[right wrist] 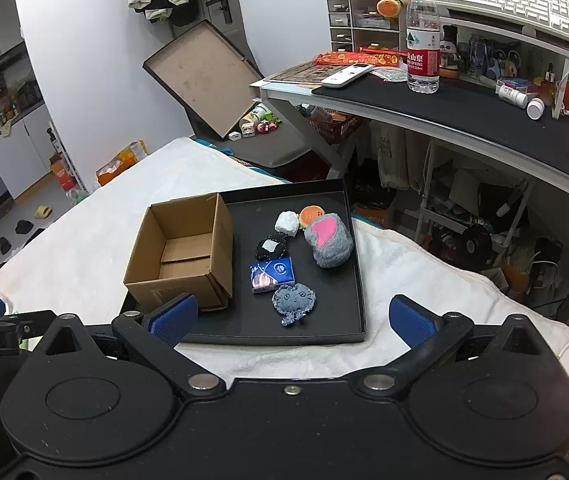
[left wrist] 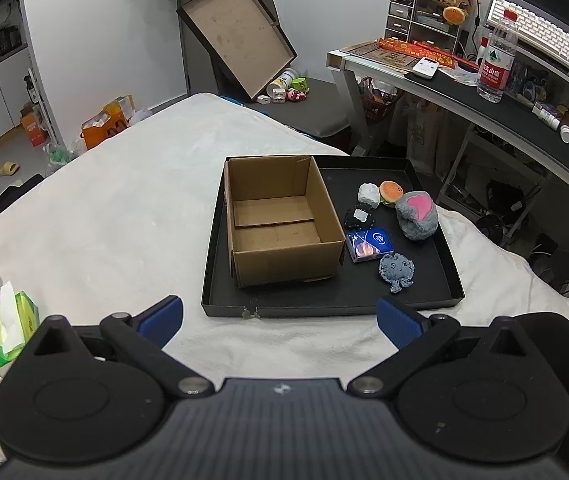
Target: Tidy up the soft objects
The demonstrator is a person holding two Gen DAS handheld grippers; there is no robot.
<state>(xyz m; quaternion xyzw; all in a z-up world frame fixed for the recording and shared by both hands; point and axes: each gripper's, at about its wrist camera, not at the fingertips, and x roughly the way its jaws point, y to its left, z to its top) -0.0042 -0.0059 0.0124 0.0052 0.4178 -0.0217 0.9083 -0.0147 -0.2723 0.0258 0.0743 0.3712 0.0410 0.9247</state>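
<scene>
Both our left gripper [left wrist: 279, 320] and right gripper [right wrist: 293, 318] hang spread wide and empty, short of the tray [right wrist: 244, 326] on the white bedding, so nothing is picked yet. Taking the box [right wrist: 182, 256] as landmark, the soft things lie to its right: nearest the blue plush [right wrist: 293, 302], then the packet [right wrist: 272, 275], farthest the grey plush [right wrist: 328, 242]. We judge it best to begin with the blue plush, pinching its body, not the dangling tail.
</scene>
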